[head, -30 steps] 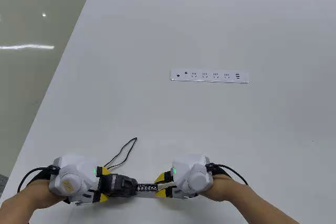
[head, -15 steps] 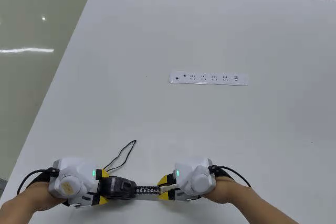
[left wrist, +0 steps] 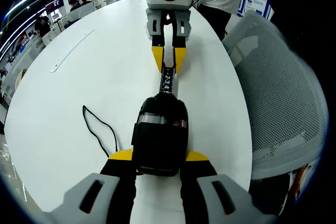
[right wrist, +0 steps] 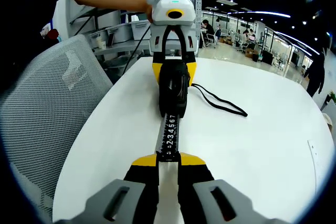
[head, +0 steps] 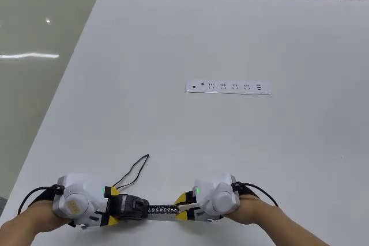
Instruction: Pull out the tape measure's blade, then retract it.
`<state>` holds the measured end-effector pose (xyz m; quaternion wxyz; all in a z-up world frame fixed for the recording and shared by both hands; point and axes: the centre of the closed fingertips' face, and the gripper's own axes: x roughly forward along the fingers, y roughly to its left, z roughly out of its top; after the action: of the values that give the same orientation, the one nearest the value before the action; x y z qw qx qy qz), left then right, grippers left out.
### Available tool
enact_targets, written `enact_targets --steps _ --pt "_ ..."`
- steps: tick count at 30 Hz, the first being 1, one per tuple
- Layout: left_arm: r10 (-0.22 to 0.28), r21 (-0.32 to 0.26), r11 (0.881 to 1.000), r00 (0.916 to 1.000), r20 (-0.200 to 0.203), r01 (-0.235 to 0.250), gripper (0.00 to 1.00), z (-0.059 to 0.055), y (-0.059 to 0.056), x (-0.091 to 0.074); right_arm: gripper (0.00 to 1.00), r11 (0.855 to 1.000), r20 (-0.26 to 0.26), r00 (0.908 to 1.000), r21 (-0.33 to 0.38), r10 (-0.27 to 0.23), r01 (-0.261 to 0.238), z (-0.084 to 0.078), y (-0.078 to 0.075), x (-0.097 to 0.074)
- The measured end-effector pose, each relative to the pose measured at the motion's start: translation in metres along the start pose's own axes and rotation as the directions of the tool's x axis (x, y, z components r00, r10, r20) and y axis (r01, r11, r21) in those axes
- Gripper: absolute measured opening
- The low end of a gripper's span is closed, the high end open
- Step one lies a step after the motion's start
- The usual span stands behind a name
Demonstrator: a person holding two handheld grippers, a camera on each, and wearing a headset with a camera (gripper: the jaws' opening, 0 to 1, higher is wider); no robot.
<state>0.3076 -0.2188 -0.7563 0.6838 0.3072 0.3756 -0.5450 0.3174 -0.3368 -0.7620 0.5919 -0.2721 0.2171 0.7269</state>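
A black tape measure (head: 130,207) lies low over the white table (head: 230,38) near its front edge, and my left gripper (head: 110,206) is shut on its case (left wrist: 159,134). A short length of numbered blade (head: 164,208) runs to the right out of the case. My right gripper (head: 182,208) is shut on the blade's end (right wrist: 168,153). In the right gripper view the case (right wrist: 173,90) sits straight ahead with the left gripper (right wrist: 171,69) behind it. In the left gripper view the right gripper (left wrist: 168,59) holds the blade (left wrist: 167,81). The black wrist cord (head: 134,171) trails on the table.
A white power strip (head: 228,87) lies flat near the table's middle. A grey mesh chair (left wrist: 278,93) stands by the table's near edge. The pale floor (head: 40,27) drops away past the left edge. Shelves and people are far off in the room.
The right gripper has moved a little to the right, and more numbered blade shows between it and the case. The left gripper has stayed in place with the case.
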Motion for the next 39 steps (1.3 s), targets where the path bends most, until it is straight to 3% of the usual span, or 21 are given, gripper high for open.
enact_targets --steps 39 --pt "-0.001 -0.001 1.0 1.0 0.0 0.001 0.28 0.001 -0.001 0.001 0.1 1.0 -0.012 0.9999 0.015 0.01 -0.01 -0.011 0.004 -0.014"
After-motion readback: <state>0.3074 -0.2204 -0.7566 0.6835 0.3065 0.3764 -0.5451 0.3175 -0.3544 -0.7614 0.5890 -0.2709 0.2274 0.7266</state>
